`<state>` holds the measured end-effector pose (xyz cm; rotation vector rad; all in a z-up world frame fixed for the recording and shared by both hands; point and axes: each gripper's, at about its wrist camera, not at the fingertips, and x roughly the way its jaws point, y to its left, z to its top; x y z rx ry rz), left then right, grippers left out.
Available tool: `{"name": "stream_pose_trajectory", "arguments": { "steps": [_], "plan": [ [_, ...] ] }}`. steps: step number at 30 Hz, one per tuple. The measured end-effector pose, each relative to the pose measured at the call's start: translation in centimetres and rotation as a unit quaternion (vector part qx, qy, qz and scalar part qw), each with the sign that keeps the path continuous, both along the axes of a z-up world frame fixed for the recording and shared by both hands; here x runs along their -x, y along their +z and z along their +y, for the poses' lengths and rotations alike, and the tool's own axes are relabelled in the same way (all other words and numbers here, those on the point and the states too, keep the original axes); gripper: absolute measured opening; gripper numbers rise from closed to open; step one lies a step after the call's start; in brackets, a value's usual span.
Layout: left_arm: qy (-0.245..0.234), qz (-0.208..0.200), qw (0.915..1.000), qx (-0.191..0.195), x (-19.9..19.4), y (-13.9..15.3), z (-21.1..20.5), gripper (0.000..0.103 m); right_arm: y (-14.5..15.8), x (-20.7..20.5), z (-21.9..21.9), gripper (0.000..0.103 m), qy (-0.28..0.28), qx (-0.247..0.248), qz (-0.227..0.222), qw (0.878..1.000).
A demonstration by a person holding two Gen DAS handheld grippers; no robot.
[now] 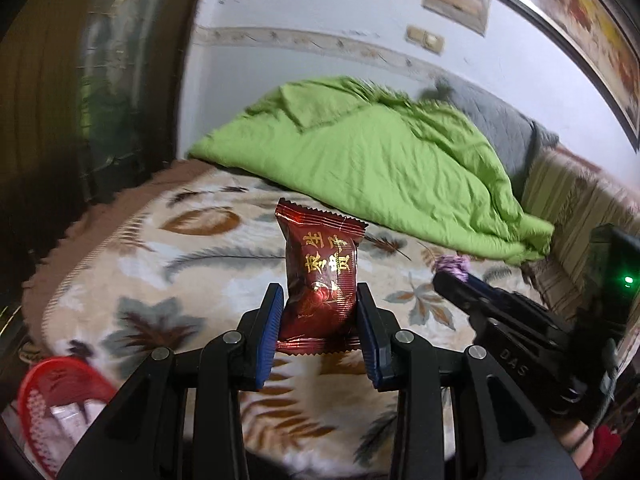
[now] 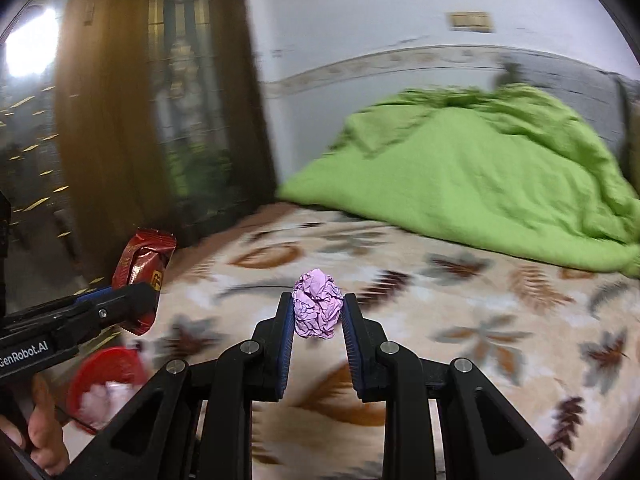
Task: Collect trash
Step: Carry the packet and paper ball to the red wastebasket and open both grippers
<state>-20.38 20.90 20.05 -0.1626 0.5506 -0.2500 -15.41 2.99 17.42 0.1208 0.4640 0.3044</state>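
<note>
Where green quilt (image 1: 372, 160) lies, leaf-print blanket (image 2: 460, 300) spreads.

glossy foil candy wrapper (image 1: 320, 276), crumpled matt purple paper ball (image 2: 318, 309), plush leaf-print blanket (image 1: 160, 264), wrinkled green cloth quilt (image 1: 360, 152).
</note>
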Motion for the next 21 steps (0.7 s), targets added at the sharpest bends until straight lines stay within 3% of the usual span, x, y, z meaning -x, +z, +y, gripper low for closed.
{"name": "stream_pose_trajectory", "arguments": {
  "steps": [6, 12, 18, 21],
  "plan": [
    [0.091, 0.029, 0.9952, 0.021, 3.9, -0.8, 9.1, 0.035, 0.2, -0.4, 8.7, 0.025, 0.125, -0.005, 0.023, 0.992],
    [0.19, 0.104, 0.9751, 0.048, 6.5, -5.5, 17.7, 0.035, -2.0, -0.7, 17.3, 0.025, 0.236, 0.012, 0.068, 0.969],
    [0.24, 0.154, 0.9559, 0.068, 7.5, -10.0, 21.7, 0.035, -5.1, -0.6, 24.2, 0.026, 0.303, 0.05, 0.101, 0.946],
    [0.259, 0.165, 0.9486, 0.075, 7.3, -11.2, 22.7, 0.035, -6.1, -1.3, 26.9, 0.033, 0.333, 0.047, 0.13, 0.933]
  ]
}}
